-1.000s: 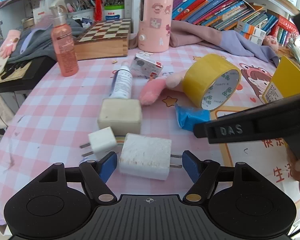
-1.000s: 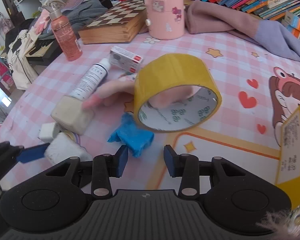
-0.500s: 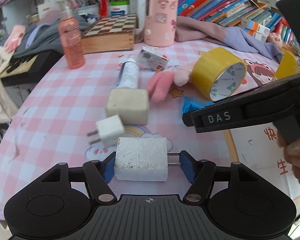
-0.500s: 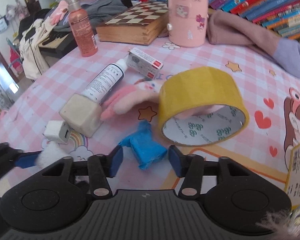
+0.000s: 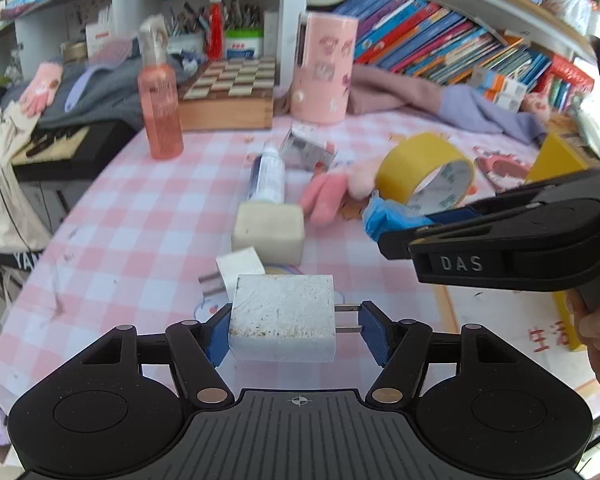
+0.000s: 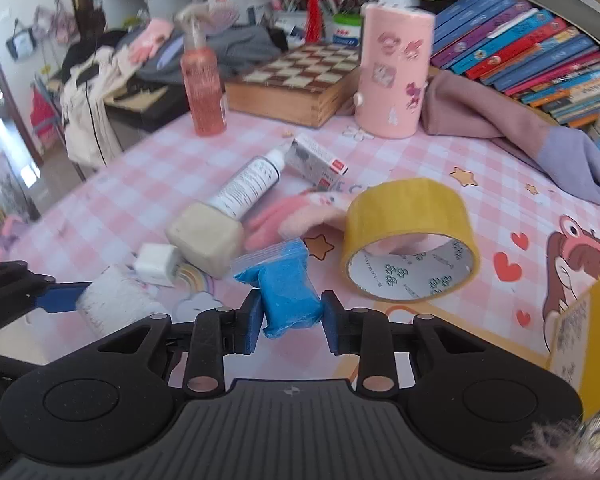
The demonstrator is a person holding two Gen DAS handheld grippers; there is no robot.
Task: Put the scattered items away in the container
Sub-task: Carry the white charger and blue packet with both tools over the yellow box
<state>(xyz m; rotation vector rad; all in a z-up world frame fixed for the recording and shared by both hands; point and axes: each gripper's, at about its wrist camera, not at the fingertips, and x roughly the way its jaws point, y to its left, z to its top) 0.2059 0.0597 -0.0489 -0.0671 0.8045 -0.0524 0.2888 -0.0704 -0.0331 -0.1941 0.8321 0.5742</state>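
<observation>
My left gripper [image 5: 296, 328] is shut on a white charger block [image 5: 282, 318], one pad on its side and the other on its prong tips, held just above the pink checked tablecloth [image 5: 140, 216]. My right gripper [image 6: 292, 318] has its jaws closing, and both pads press a small blue bag [image 6: 288, 292] raised off the cloth. The same bag [image 5: 392, 218] shows in the left wrist view at the right gripper's tip. On the table lie a yellow tape roll [image 6: 408, 216], a small white charger [image 6: 156, 264], a beige block [image 6: 204, 240], a white tube [image 6: 248, 184], a pink plush [image 6: 292, 216] and a small carton [image 6: 316, 162].
A yellow box [image 6: 592, 328] stands at the right edge. At the back are a pink spray bottle [image 6: 202, 88], a wooden chessboard case [image 6: 300, 88], a pink cylinder [image 6: 392, 76], a draped garment [image 6: 500, 128] and a row of books [image 6: 540, 52]. The table edge drops off on the left.
My left gripper closed on the white charger block and lifted it. My right gripper moved over the blue bag, closed on it and raised it off the cloth.
</observation>
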